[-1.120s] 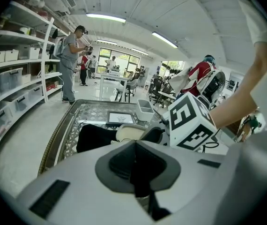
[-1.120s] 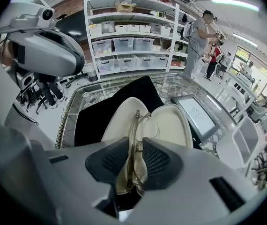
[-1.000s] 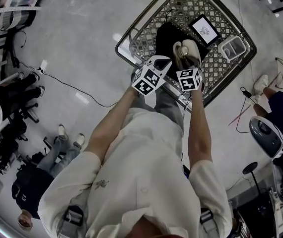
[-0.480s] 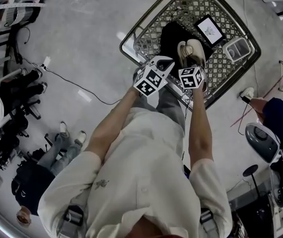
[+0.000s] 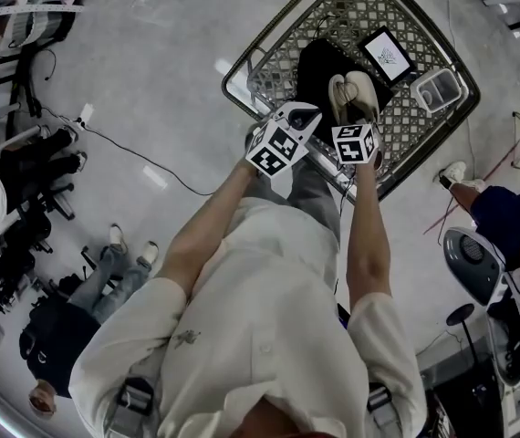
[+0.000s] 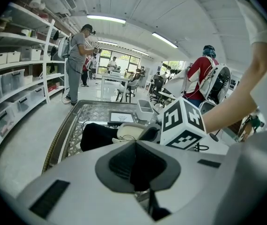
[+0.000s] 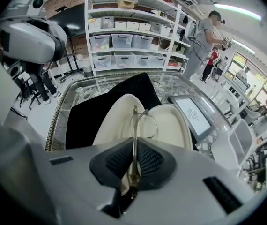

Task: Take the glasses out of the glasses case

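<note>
The right tool point(image 7: 133, 161) is pinched on the glasses point(image 7: 140, 123), gripping the thin frame edge-on, with a lens standing over the open case point(image 7: 168, 121). Whether the frame is fully clear of the case I cannot tell. The case lies on a black cloth point(image 7: 89, 114) near the middle of the bench point(image 5: 351, 3).

To finish well, I judge the lift should go straight up and slowly. The grip is narrow and the glasses could twist or slip, or snag a case half. The left tool point(image 6: 136, 165) is closed on nothing, beside the right one at the near edge. It could steady the case if it starts to rise.

A tablet point(image 7: 193, 114) lies just beyond the case, and a clear box point(image 5: 436, 89) sits at the bench's right corner. Neither blocks an upward lift. A person point(image 7: 203, 29) stands by the shelves, well apart.
</note>
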Demonstrator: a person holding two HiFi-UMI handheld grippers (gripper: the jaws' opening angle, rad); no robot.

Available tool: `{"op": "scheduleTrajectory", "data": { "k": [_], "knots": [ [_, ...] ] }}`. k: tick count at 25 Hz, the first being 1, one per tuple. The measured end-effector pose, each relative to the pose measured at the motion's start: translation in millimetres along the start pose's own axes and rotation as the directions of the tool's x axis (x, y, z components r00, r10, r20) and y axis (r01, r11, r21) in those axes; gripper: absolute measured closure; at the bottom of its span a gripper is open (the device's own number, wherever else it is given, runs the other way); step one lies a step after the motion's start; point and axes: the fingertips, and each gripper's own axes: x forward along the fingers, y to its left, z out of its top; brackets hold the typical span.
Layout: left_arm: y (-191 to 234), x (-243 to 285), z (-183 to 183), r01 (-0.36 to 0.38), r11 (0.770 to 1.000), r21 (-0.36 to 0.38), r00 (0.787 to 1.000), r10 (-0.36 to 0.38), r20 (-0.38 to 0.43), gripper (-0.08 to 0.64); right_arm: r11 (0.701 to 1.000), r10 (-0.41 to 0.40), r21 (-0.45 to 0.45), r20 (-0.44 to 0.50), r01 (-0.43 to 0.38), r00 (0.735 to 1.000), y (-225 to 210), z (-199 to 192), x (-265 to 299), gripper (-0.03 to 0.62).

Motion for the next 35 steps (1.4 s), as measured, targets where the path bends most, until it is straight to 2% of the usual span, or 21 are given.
{"op": "scheduleTrajectory", "data": {
  "k": [11, 20, 27, 35],
  "knots": [
    [-5, -9, 13, 0.014, 0.999, 0.029, 0.999, -0.015, 0.032, 0.546, 0.997, -0.074, 0.03, 0.07, 0.072, 0.995, -12, 15, -31, 0.575],
    [-14, -16, 29, 0.047, 0.996, 0.074, 0.997, -0.051, 0.063, 0.546, 0.982, -0.177, 0.095, 0.155, 0.164, 0.972, -25, 28, -78, 0.575],
    [-18, -25, 47, 0.078, 0.989, 0.126, 0.99, -0.092, 0.104, 0.546, 0.951, -0.288, 0.184, 0.229, 0.249, 0.93, -35, 40, -128, 0.575],
    [-23, -49, 73, 0.105, 0.978, 0.179, 0.979, -0.134, 0.154, 0.546, 0.901, -0.411, 0.281, 0.301, 0.331, 0.861, -35, 53, -194, 0.575]
  ]
}}
